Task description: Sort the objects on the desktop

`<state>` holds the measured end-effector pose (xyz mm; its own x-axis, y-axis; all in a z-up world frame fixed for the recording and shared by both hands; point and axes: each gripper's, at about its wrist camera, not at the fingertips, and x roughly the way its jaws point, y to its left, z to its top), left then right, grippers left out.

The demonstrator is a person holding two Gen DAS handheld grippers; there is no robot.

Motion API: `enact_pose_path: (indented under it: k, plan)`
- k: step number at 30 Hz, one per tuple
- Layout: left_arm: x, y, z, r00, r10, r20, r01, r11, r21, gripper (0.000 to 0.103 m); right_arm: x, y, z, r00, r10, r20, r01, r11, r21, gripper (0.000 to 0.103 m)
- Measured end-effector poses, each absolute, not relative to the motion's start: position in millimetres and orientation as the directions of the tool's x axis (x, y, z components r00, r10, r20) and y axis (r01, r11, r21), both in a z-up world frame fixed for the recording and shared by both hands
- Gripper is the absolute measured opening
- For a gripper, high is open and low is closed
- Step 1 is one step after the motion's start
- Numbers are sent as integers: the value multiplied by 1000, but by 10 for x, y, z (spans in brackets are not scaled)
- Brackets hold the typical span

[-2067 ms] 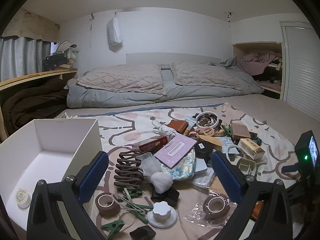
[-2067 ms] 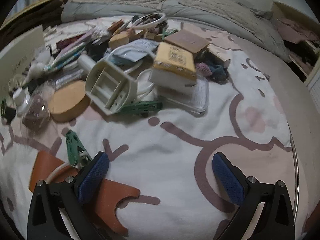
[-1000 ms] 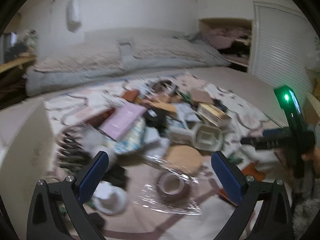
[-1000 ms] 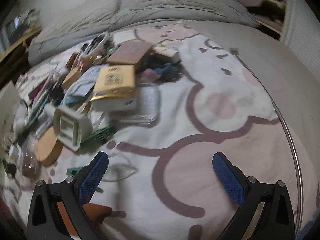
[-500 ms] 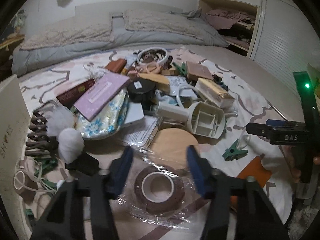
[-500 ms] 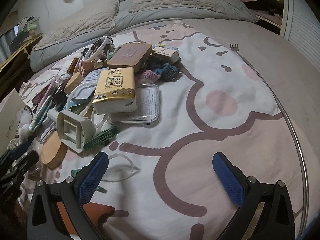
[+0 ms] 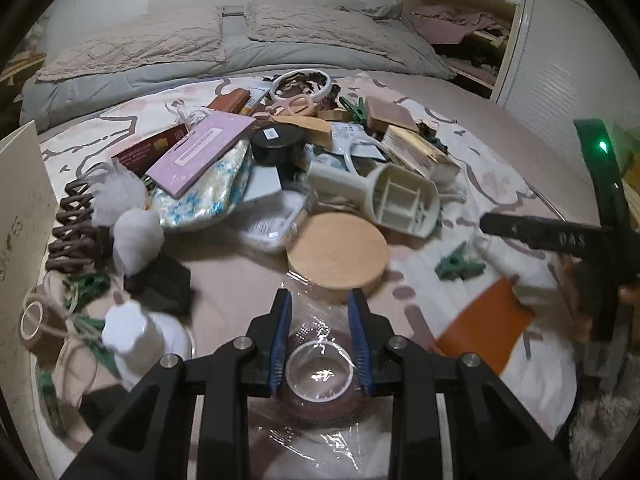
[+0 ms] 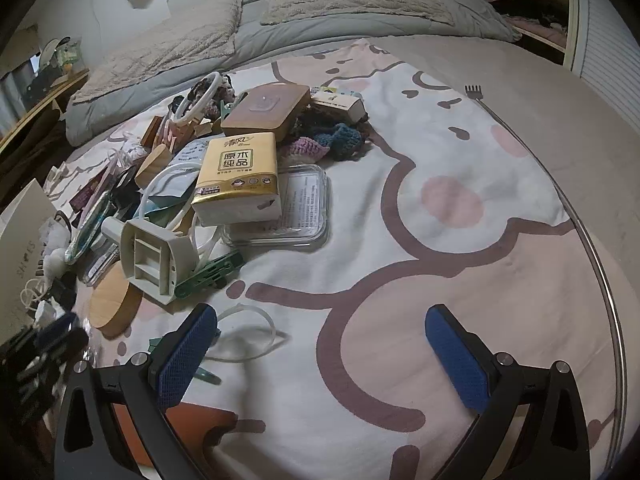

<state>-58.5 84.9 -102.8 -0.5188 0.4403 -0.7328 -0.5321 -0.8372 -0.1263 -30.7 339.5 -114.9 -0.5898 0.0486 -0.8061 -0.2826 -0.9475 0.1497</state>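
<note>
A brown tape roll (image 7: 320, 376) in a clear plastic wrapper lies on the patterned bedspread (image 8: 460, 280). My left gripper (image 7: 320, 300) points down at it, its blue pads shut on the wrapped roll from both sides. Just beyond the fingertips sits a round wooden lid (image 7: 338, 252). The pile of desktop objects spreads behind it: a cream plastic holder (image 7: 404, 200), a pink card (image 7: 200, 152), a yellow tissue pack (image 8: 238, 176). My right gripper (image 8: 322, 314) hangs open over bare bedspread with nothing between its fingers. A thin clear loop (image 8: 248, 332) lies near its left finger.
A white open box (image 7: 20, 216) stands at the far left. A white knobbed lid (image 7: 128, 332), a green clip (image 7: 458, 266) and an orange leather piece (image 7: 484, 324) lie around the tape. A clear container lid (image 8: 296, 208) sits under the tissues. Pillows and a grey duvet lie behind.
My left gripper swung right from the box, sank toward the wrapped tape roll and its jaws went from wide open to shut on it. The right gripper stays open and nearly still.
</note>
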Motion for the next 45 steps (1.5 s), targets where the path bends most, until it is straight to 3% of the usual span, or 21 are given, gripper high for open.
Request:
enact_pose_path:
  k: [15,16,19,23,29,34,38,45]
  plan:
    - [-79,717,-1001,-554,460,-693,-564,-820,-94,30,-304,3314,-1149,-593,43,-804,-262,-954,142,103]
    - [-64,722,-992,-554,463,-692,-568,-818,-93,35,-302,3314,-1148,-594,42,-803,-262,-954,144,103]
    - [-18,729,-915,-555,483,-677,-584,-806,-96,74,-305,3318,-1148,-594,41,-803,-262,-954,145,103]
    - [48,689,-761,-579,516,-631,-608,-789,-88,92,-300,3325,-1145,-595,39,-802,-263,-953,148,103]
    - [-121,528,-817,-538,513,-669,-583,-800,-143,92,-303,3335,-1151,-596,38,-802,-264,-953,150,103]
    - [-278,362,-1005,-432,545,-718,-531,-798,-286,92,-300,3340,-1153,-594,40,-804,-263,-954,146,103]
    - [-221,303,-1048,-351,626,-696,-537,-744,-399,92,-298,3343,-1155,-593,40,-804,-264,-953,147,103]
    - [-32,339,-1007,-301,674,-675,-580,-691,-431,92,-296,3343,-1157,-592,39,-805,-264,-953,148,103]
